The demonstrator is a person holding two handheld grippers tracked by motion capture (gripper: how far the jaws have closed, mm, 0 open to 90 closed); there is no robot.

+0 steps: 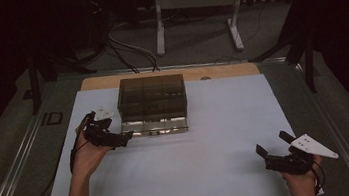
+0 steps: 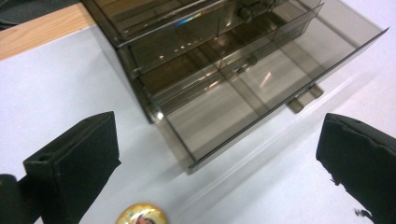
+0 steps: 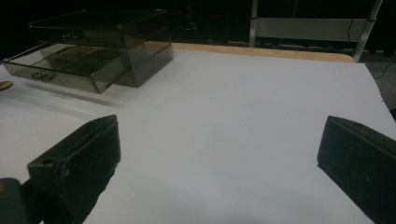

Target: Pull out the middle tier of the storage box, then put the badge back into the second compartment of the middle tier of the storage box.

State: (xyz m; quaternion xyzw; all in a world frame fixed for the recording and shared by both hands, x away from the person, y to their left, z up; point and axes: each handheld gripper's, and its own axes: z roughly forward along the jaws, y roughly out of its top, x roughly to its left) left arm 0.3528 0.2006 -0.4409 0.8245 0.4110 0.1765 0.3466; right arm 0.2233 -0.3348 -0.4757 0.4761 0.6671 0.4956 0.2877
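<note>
Smoked-plastic drawer (image 2: 243,100) pulled out; left tongs (image 1: 117,138) wide open, empty beside it. Next: load yellow disc (image 2: 141,215). Right tongs (image 1: 275,147) gaping, idle.

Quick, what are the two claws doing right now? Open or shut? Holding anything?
Left claw: open, holding nothing, in front of the pulled-out drawer of the smoky plastic box.
Right claw: open, holding nothing, over the white table sheet.
</note>
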